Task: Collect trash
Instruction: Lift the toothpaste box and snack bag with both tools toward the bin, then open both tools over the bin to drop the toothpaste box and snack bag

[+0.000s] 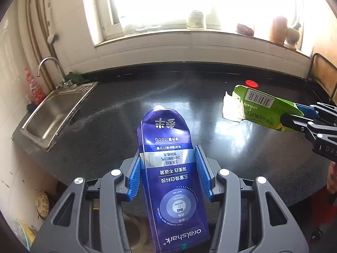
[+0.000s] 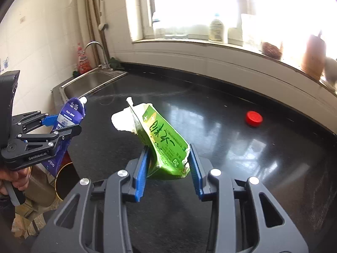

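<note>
My left gripper (image 1: 168,172) is shut on a flattened blue and purple toothpaste tube (image 1: 168,158), held up over the near edge of the black counter (image 1: 126,109); the same tube (image 2: 71,113) and left gripper (image 2: 61,125) show at the left of the right wrist view. The right gripper (image 2: 168,168) is shut on a torn green packet (image 2: 162,139) with a white inner flap, lifted above the counter (image 2: 210,109); from the left wrist view that green packet (image 1: 265,107) and the right gripper (image 1: 294,113) appear at the right. A red bottle cap (image 2: 254,118) lies on the counter near the back wall, the cap (image 1: 251,83) partly hidden behind the packet.
A steel sink (image 1: 52,113) with a tap (image 1: 50,67) sits at the counter's left end, a red bottle (image 2: 83,60) beside it. Jars and bottles stand on the windowsill (image 1: 210,33). Below the counter's near edge a dark round bin opening (image 2: 65,181) shows by a hand.
</note>
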The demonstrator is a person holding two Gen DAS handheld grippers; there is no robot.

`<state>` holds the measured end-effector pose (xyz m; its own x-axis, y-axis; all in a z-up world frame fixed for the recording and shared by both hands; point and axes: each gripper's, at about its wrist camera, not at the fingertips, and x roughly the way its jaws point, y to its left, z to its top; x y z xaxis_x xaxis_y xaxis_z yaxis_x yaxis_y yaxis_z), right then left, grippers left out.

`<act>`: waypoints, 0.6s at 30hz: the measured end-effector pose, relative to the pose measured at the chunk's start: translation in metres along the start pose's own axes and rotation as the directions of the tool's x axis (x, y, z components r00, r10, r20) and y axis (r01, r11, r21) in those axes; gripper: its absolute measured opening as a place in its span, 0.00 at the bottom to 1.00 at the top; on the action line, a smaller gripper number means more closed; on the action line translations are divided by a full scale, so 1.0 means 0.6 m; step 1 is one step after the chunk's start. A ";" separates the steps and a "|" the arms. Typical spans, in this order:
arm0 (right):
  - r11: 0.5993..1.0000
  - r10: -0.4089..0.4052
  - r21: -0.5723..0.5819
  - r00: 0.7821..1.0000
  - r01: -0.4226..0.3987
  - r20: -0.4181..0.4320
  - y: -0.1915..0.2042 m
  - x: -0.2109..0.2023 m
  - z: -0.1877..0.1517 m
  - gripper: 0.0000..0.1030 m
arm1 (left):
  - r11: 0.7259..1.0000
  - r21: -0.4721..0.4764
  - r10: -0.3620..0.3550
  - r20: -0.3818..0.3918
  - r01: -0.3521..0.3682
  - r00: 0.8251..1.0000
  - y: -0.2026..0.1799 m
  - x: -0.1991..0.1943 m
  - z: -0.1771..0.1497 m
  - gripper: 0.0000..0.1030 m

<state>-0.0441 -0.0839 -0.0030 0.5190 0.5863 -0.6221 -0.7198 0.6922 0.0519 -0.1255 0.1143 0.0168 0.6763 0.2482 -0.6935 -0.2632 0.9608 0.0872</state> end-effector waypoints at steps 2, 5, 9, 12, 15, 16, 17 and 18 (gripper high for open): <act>0.998 0.048 -0.033 0.999 -0.048 0.001 0.044 0.017 0.017 0.36 | 0.999 -0.026 0.043 0.001 -0.043 0.999 0.040 -0.015 -0.016 0.45; 0.988 0.126 -0.087 0.992 -0.126 -0.012 0.117 0.046 0.039 0.36 | 0.991 -0.076 0.108 -0.005 -0.108 0.994 0.101 -0.041 -0.044 0.45; 0.959 0.229 -0.159 0.972 -0.234 -0.049 0.228 0.085 0.054 0.36 | 0.970 -0.146 0.190 -0.035 -0.193 0.981 0.179 -0.070 -0.093 0.45; 0.929 0.300 -0.195 0.949 -0.314 -0.097 0.310 0.115 0.054 0.36 | 0.949 -0.197 0.236 -0.069 -0.245 0.969 0.235 -0.086 -0.138 0.45; 0.898 0.348 -0.230 0.926 -0.375 -0.148 0.390 0.142 0.045 0.36 | 0.924 -0.254 0.265 -0.112 -0.285 0.958 0.285 -0.095 -0.187 0.45; 0.888 0.361 -0.240 0.917 -0.393 -0.166 0.414 0.152 0.041 0.36 | 0.914 -0.273 0.272 -0.131 -0.299 0.953 0.302 -0.096 -0.206 0.45; 0.874 0.375 -0.253 0.907 -0.415 -0.191 0.442 0.165 0.034 0.36 | 0.907 -0.287 0.278 -0.145 -0.309 0.950 0.314 -0.097 -0.220 0.45; 0.864 0.383 -0.262 0.900 -0.429 -0.210 0.466 0.174 0.025 0.36 | 0.899 -0.302 0.280 -0.162 -0.318 0.946 0.328 -0.095 -0.237 0.45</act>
<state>-0.1838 0.1772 -0.0417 0.0943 0.7040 -0.7039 -0.9657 0.2365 0.1071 -0.3134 0.2715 -0.0283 0.4545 0.4839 -0.7478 -0.6594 0.7472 0.0828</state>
